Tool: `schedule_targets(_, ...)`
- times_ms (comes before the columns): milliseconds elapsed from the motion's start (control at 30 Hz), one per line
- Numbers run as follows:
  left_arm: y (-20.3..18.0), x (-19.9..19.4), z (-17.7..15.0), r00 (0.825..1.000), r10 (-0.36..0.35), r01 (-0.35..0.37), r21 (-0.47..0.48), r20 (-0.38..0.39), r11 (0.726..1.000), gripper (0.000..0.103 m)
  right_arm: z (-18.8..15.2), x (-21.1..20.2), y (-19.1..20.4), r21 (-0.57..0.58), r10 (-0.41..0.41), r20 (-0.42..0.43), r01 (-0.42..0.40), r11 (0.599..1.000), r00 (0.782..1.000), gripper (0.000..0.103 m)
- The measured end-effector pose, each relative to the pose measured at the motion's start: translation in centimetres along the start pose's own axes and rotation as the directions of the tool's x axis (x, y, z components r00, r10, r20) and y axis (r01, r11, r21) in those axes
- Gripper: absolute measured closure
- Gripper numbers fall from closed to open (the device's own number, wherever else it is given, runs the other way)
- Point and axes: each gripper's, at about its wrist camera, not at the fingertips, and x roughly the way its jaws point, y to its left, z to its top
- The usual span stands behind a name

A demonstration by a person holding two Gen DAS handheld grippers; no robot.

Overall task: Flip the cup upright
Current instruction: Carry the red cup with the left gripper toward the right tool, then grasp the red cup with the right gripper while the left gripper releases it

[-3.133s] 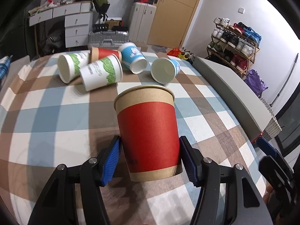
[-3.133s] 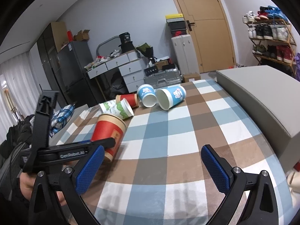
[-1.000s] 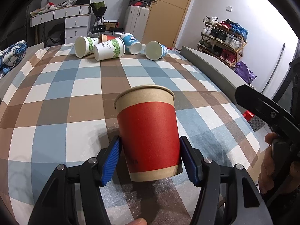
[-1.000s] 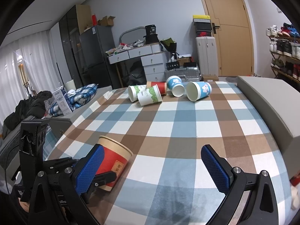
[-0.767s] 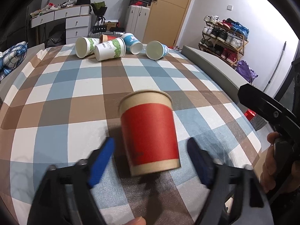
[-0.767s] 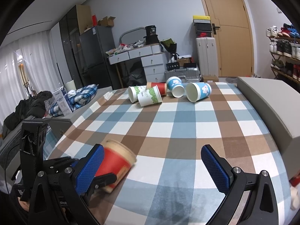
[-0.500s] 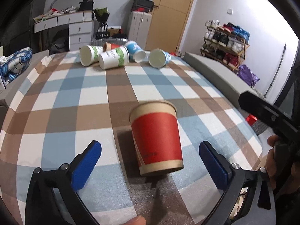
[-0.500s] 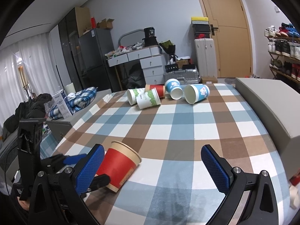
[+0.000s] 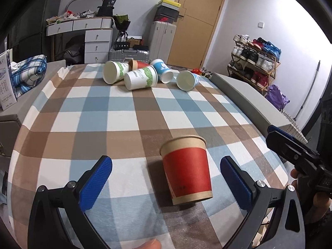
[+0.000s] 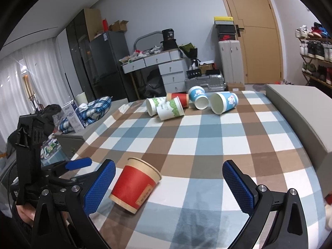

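Note:
A red and brown paper cup stands upright, mouth up, on the checked tablecloth near the front edge. It also shows in the right wrist view. My left gripper is open and empty, with its blue pads on either side of the cup and clear of it. My right gripper is open and empty, to the right of the cup. Several paper cups lie on their sides at the far end: two green-printed, a red one and two blue ones.
A grey padded bench runs along the table's right side. A grey box with a folded plaid cloth sits at the left. Drawers, a suitcase and a shoe rack stand beyond the table.
My left gripper opened and let go of the red cup, then drew back from it. The cup now stands free on the cloth. My right gripper stayed open.

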Motion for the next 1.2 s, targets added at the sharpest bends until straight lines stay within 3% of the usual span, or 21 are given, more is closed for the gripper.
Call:
schedule_targets(267, 0.7, -0.8, 0.3, 0.999, 0.037, -0.037, 0.022, 0.025, 0.999, 0.002, 2.1, 1.9, 1.5, -0.016, -0.006, -0.074, 0.005, 1.0, 0.997, 0.0)
schedule_targets(667, 3.1, -0.5, 0.9, 0.997, 0.077, -0.077, -0.013, 0.021, 0.997, 0.002, 0.7, 4.3, -0.4, 0.116, 0.032, -0.151, -0.014, 0.993, 0.988, 0.0)
schedule_targets(833, 3.4, -0.5, 0.9, 0.996, 0.087, -0.086, -0.019, 0.017, 0.996, 0.002, 0.2, 6.3, -1.1, 0.207, 0.08, -0.212, -0.035, 0.978, 0.974, 0.0)
schedule_targets(1200, 3.3, -0.5, 0.9, 0.994, 0.106, -0.107, 0.013, 0.014, 0.994, 0.002, -0.4, 7.0, -0.3, 0.201, 0.096, -0.242, -0.047, 0.978, 0.965, 0.0)
